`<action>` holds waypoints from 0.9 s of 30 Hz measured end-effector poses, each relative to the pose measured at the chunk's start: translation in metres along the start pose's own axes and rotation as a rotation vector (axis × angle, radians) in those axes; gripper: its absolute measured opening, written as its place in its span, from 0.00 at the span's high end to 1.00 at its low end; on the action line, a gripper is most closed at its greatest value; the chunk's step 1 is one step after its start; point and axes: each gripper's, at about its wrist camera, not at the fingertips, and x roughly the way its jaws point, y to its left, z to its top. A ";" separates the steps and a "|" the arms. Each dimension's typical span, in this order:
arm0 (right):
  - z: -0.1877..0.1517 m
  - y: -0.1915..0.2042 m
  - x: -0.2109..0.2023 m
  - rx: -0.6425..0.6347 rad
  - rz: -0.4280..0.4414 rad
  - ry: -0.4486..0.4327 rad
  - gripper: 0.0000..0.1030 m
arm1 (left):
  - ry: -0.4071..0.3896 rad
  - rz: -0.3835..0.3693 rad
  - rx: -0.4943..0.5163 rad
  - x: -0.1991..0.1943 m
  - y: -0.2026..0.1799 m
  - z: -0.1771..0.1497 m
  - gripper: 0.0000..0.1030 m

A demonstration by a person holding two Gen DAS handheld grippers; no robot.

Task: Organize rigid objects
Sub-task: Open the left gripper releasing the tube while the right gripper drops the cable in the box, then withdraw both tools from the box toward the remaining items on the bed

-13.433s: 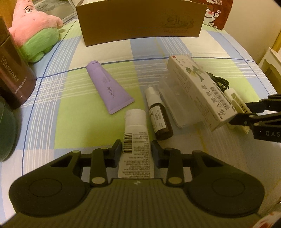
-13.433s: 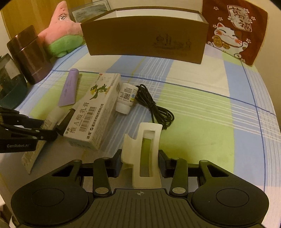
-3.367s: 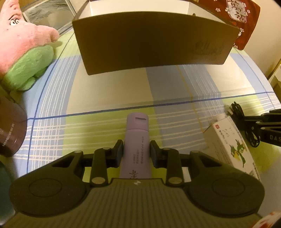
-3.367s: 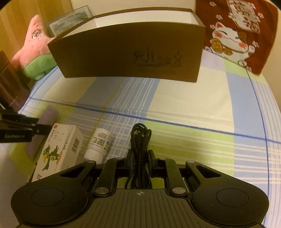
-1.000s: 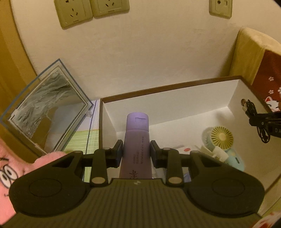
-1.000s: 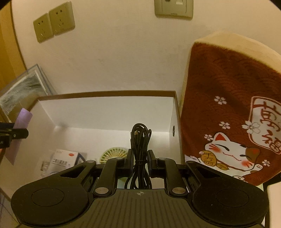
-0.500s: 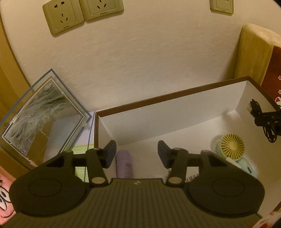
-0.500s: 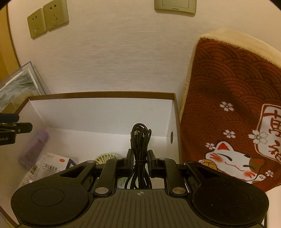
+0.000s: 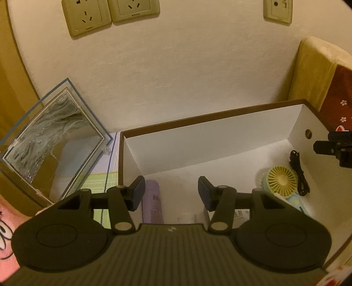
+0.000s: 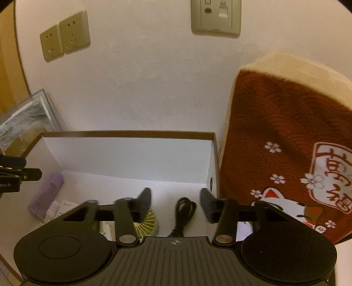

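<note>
Both held things have dropped since the frames a second ago: the lilac plastic tube (image 9: 151,199) no longer sits between the left gripper's (image 9: 170,193) fingers, and the coiled black cable (image 10: 183,214) has left the right gripper (image 10: 176,203). Each gripper's jaws have just been opening and now stand apart with nothing between them.

Nearest in the left wrist view, the left gripper hangs over the white-lined, brown-edged cardboard box (image 9: 209,140). Just below its left finger the lilac tube lies on the box floor along the left wall. Farther right, a small hand fan with a yellow-green round grille and pale blue body (image 9: 282,180) lies on the floor, with the black cable just beside it near the right wall. The right gripper's tip shows above that corner.

From the right wrist view, the cable lies on the box floor below the gap between the parted fingers, the fan to its left, and the tube by the far left wall beside white printed packets (image 10: 59,206).

Behind the box stand a clear-framed picture (image 9: 52,140), a brown lucky-cat cushion (image 10: 286,140) and a pale wall with beige sockets (image 9: 110,13).
</note>
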 end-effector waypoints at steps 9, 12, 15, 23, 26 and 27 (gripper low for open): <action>-0.014 0.001 -0.036 0.037 0.060 -0.021 0.42 | -0.001 -0.040 -0.045 -0.032 -0.002 -0.010 0.47; -0.018 0.000 -0.051 0.053 0.070 -0.031 0.40 | -0.003 -0.047 -0.068 -0.047 -0.002 -0.015 0.47; -0.024 -0.001 -0.070 0.071 0.086 -0.045 0.40 | -0.008 -0.060 -0.090 -0.064 -0.003 -0.021 0.47; -0.043 0.002 -0.116 0.107 0.108 -0.059 0.38 | -0.029 -0.070 -0.094 -0.112 -0.010 -0.043 0.47; -0.051 0.003 -0.131 0.132 0.116 -0.063 0.38 | -0.038 -0.078 -0.110 -0.129 -0.010 -0.051 0.47; -0.054 0.003 -0.136 0.144 0.123 -0.065 0.38 | -0.041 -0.079 -0.117 -0.134 -0.010 -0.054 0.47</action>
